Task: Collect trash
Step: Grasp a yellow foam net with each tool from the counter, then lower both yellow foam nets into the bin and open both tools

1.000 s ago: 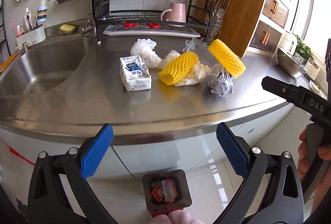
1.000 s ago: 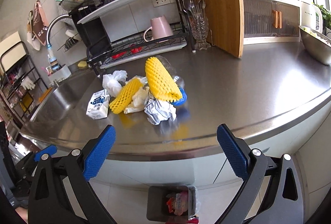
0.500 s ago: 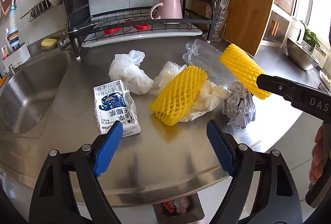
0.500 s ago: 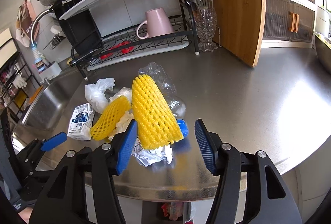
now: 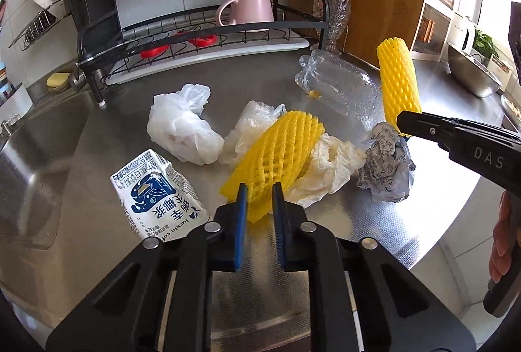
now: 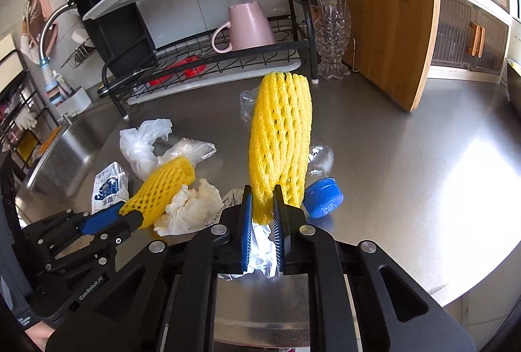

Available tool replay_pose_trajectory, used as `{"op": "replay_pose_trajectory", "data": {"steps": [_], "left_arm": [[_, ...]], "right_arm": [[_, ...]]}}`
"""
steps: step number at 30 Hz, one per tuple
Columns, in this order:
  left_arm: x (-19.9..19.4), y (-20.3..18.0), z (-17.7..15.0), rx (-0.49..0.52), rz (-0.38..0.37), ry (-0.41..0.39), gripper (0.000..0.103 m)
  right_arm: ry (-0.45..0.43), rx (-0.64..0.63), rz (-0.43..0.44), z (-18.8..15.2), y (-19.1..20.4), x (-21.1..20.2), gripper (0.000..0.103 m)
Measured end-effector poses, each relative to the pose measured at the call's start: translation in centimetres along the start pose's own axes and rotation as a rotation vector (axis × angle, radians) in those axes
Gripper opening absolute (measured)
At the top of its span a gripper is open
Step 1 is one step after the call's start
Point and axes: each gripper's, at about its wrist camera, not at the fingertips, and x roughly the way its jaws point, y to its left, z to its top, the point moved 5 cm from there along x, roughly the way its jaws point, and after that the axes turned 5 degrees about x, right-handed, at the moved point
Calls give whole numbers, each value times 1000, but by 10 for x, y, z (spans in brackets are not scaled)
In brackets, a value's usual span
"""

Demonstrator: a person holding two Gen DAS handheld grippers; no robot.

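Observation:
A pile of trash lies on the steel counter (image 5: 162,82). My left gripper (image 5: 259,192) is shut on the near end of a yellow foam net (image 5: 280,150); the net also shows in the right wrist view (image 6: 166,186). My right gripper (image 6: 262,194) is shut on the lower end of a second yellow foam net (image 6: 280,137), which stands upright; it also shows in the left wrist view (image 5: 397,82). Around them lie a milk carton (image 5: 156,192), a white plastic bag (image 5: 182,124), crumpled paper (image 5: 386,166), white tissue (image 5: 325,169) and a clear bottle (image 5: 342,88) with a blue cap (image 6: 322,197).
A black dish rack (image 5: 202,36) with a pink mug (image 5: 249,4) stands at the back. The sink (image 5: 29,163) is on the left. A glass cutlery holder (image 6: 332,39) and a wooden board (image 6: 390,10) stand at the back right. A steel bowl (image 5: 472,75) is far right.
Both grippers moved forward over the counter and went from wide open to shut, each on one yellow foam net. The right net now stands upright off the pile.

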Motion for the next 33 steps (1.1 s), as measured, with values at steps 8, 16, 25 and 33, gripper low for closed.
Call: {"op": "replay_pose_trajectory", "data": {"steps": [8,16,25,33], "left_arm": [[-13,3,7,1,28,-38,4],[-64,4,21,-6,62,-102,4],[-134,-12,-9,-32,76,-129,4],[-167,-31,-77,-46,68,-97,4]], "right_arm": [[-32,-12,13,5,6,-8,12],[-74,-24,29,13,17,-42,12],[-102,-47,53,-10,36,-102,12],[-71,-79,50,-69,48,-139,12]]}}
